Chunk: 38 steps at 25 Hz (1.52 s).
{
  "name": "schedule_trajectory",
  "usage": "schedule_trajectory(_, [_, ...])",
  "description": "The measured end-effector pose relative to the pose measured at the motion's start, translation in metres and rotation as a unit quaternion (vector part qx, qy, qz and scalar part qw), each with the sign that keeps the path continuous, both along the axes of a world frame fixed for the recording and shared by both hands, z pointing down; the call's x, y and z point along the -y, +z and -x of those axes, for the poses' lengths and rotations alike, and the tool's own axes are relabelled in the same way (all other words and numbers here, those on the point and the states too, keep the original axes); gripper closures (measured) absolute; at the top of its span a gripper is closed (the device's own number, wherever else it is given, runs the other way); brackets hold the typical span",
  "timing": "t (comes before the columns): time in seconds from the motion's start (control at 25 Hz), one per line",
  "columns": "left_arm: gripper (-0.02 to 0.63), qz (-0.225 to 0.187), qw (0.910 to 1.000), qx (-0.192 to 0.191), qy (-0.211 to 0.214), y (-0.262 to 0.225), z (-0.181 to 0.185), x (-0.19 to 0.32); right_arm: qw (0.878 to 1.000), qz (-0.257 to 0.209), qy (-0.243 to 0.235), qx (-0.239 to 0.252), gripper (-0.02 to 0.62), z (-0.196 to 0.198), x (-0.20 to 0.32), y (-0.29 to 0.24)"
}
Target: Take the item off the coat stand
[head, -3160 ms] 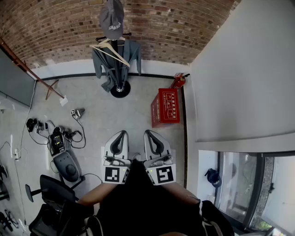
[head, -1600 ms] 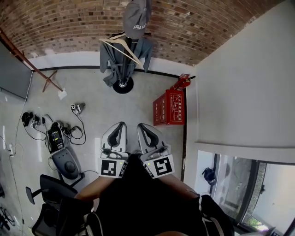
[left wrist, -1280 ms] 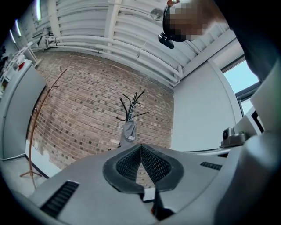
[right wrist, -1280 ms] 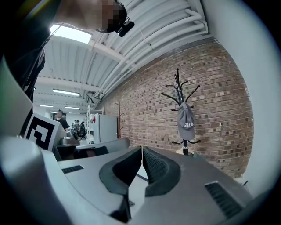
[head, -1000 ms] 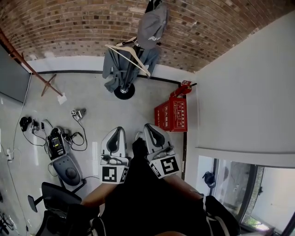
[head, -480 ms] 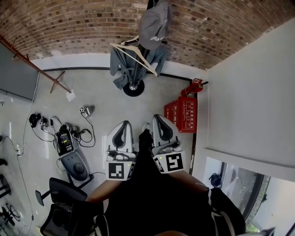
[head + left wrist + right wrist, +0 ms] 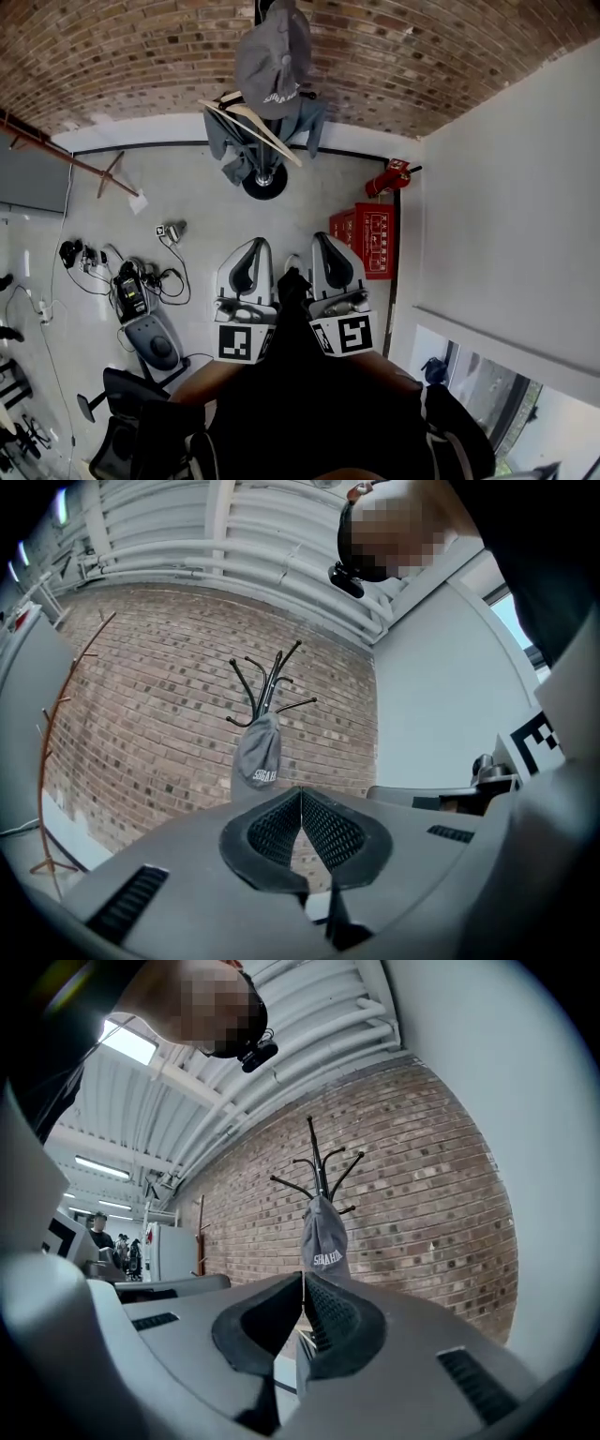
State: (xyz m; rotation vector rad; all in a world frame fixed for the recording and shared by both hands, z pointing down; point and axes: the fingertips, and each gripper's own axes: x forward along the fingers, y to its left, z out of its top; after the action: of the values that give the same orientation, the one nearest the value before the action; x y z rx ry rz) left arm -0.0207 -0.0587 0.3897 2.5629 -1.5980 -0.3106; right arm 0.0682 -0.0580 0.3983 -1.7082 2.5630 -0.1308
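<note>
A grey cap (image 7: 273, 58) with white lettering hangs on the black coat stand (image 7: 265, 181) against the brick wall; the cap (image 7: 257, 754) also shows in the left gripper view and the cap (image 7: 322, 1236) in the right gripper view. A grey garment (image 7: 230, 142) and a wooden hanger (image 7: 251, 127) hang lower on the stand. My left gripper (image 7: 255, 246) and right gripper (image 7: 325, 240) are held side by side near my body, well short of the stand. Both have their jaws shut with nothing between them.
A red crate (image 7: 373, 239) and a red fire extinguisher (image 7: 392, 177) stand at the right by the white wall. Cables and devices (image 7: 131, 286) lie on the floor at the left, with a chair base (image 7: 122, 412) near me. A wooden stand (image 7: 58, 150) leans far left.
My view has shifted as I move toward the coat stand, and the cap now sits larger and nearer the frame's top. Both grippers stay shut, side by side.
</note>
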Motion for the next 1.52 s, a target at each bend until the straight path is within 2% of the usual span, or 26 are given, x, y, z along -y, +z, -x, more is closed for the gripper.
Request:
schedule_trajectory(0.2, [0.588,0.001,0.9999,0.004,-0.013,-0.009,-0.04,0.041,1.0,-0.004,0.0,0.015,0.575,-0.042,0.033,0.002])
schedule_trajectory(0.36, [0.588,0.0,0.9996,0.003,-0.028,-0.015,-0.062,0.062,0.999,-0.043,-0.002,-0.023,0.575,-0.068,0.053,-0.01])
schedule_trajectory(0.44, [0.588,0.008,0.9996,0.012,-0.026,-0.009,-0.069,0.067,0.999,-0.046,-0.003,-0.025,0.575,-0.076,0.063,-0.011])
schedule_trajectory(0.56, [0.586,0.013,0.9992,0.015,-0.036,-0.004,-0.065,0.069,0.999,-0.032,-0.021,-0.013,0.575,-0.07,0.074,-0.005])
schedule_trajectory(0.72, [0.588,0.005,0.9982,0.035,-0.048,-0.008,-0.05,0.087,0.998,-0.04,-0.041,-0.005,0.575,-0.052,0.092,-0.009])
schedule_trajectory(0.84, [0.586,-0.005,0.9981,0.035,-0.05,-0.019,-0.044,0.098,0.998,-0.037,-0.049,-0.003,0.575,-0.042,0.101,-0.009])
schedule_trajectory(1.08, [0.581,-0.037,0.998,0.033,-0.041,-0.05,-0.043,0.122,0.998,-0.039,-0.056,-0.016,0.575,-0.036,0.124,-0.018])
schedule_trajectory(1.28, [0.538,-0.045,0.9977,0.042,-0.029,-0.067,-0.038,0.147,0.997,-0.038,-0.065,-0.022,0.575,-0.021,0.138,-0.018])
schedule_trajectory(1.4, [0.512,-0.042,0.9982,0.035,-0.023,-0.071,-0.038,0.163,0.996,-0.042,-0.069,-0.026,0.575,-0.016,0.14,-0.017])
schedule_trajectory(1.52, [0.495,-0.026,0.9994,0.011,-0.02,-0.072,-0.038,0.181,0.997,-0.041,-0.061,-0.025,0.575,-0.02,0.149,-0.016])
